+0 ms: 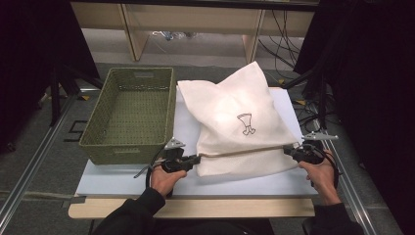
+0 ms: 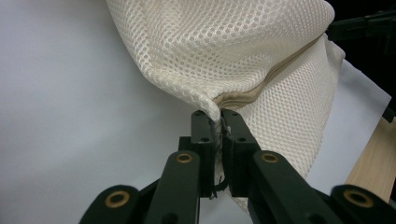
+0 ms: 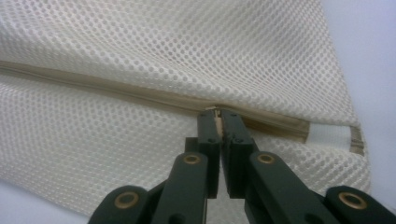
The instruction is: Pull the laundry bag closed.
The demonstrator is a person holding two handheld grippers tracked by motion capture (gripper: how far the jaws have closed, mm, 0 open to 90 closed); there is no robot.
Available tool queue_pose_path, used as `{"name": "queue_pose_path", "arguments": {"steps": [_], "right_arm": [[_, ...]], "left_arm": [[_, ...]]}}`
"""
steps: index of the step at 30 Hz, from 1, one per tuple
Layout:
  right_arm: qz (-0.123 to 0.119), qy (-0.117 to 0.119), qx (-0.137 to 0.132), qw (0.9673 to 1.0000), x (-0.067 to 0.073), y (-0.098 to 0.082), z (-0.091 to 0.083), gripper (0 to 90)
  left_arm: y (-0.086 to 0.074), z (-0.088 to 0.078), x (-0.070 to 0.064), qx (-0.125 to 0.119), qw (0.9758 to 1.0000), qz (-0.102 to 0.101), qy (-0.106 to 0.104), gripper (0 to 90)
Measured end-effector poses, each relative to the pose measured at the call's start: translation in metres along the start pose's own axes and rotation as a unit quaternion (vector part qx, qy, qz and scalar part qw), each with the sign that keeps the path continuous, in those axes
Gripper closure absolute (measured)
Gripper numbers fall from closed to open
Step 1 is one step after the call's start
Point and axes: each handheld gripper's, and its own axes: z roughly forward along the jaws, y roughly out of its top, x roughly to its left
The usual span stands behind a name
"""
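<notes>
Apparently mesh bag (image 1: 240,122) between both grippers

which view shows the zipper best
The right gripper view: the zipper runs across the mesh bag, close and sharp. The left gripper view shows a short tan stretch; the high view a thin line between the grippers.

This is looking like a lab or recording studio rather than a home. A pale wooden tabletop (image 1: 195,208) covered by a white sheet (image 1: 235,183) is sitting inside a frame of grey metal rails (image 1: 29,161) running along the grey carpeted floor. Black curtains (image 1: 377,73) are hanging at both sides, closing the station in. Loose black cables (image 1: 284,39) are trailing over the floor behind, under light wooden bench legs (image 1: 132,34), and yellow-black tape marks (image 1: 84,97) are sticking to the floor.
</notes>
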Motion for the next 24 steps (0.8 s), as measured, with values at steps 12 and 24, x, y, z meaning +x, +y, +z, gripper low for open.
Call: {"name": "queue_pose_path", "arguments": {"steps": [12, 24], "right_arm": [[0.016, -0.013, 0.002, 0.9998, -0.006, -0.002, -0.003, 88.4], [0.013, -0.024, 0.001, 0.9996, -0.017, -0.003, -0.004, 88.4]], "left_arm": [[0.000, 0.000, 0.001, 0.000, 1.0000, 0.006, 0.000, 84.0], [0.000, 0.001, 0.001, 0.000, 1.0000, 0.003, -0.001, 84.1]]}}
